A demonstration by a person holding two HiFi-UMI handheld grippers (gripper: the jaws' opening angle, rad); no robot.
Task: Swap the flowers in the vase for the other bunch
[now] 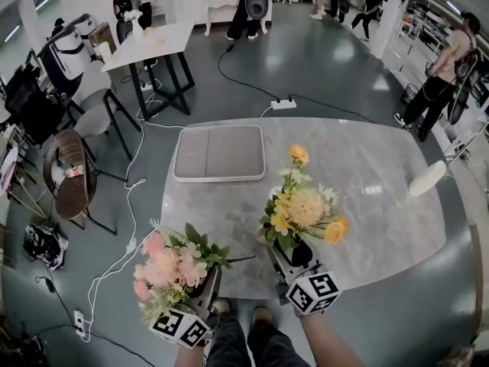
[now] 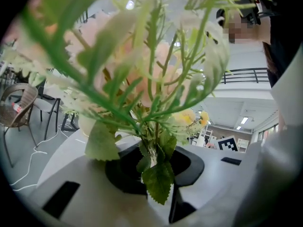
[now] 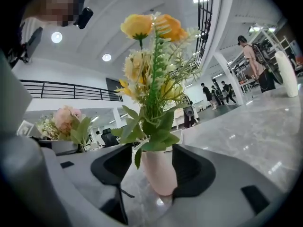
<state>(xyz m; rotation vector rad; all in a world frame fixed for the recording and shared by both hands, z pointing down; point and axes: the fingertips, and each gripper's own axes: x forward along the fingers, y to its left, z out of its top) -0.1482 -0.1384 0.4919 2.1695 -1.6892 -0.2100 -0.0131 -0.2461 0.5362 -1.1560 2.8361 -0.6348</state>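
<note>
Near the front edge of a grey marble table (image 1: pixel 367 174), the right gripper (image 3: pixel 158 167) has its jaws spread wide on either side of a pale pink vase (image 3: pixel 160 176), which holds the yellow bunch (image 1: pixel 304 205). To its left, the left gripper (image 2: pixel 151 160) is clamped on the stems of the pink bunch (image 1: pixel 172 266), held upright.

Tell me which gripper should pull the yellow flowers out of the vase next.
Right. The right gripper is open, its jaws standing either side of the vase that holds the yellow flowers, so it looks closest to them. The left gripper is shut on the pink bunch.
</note>
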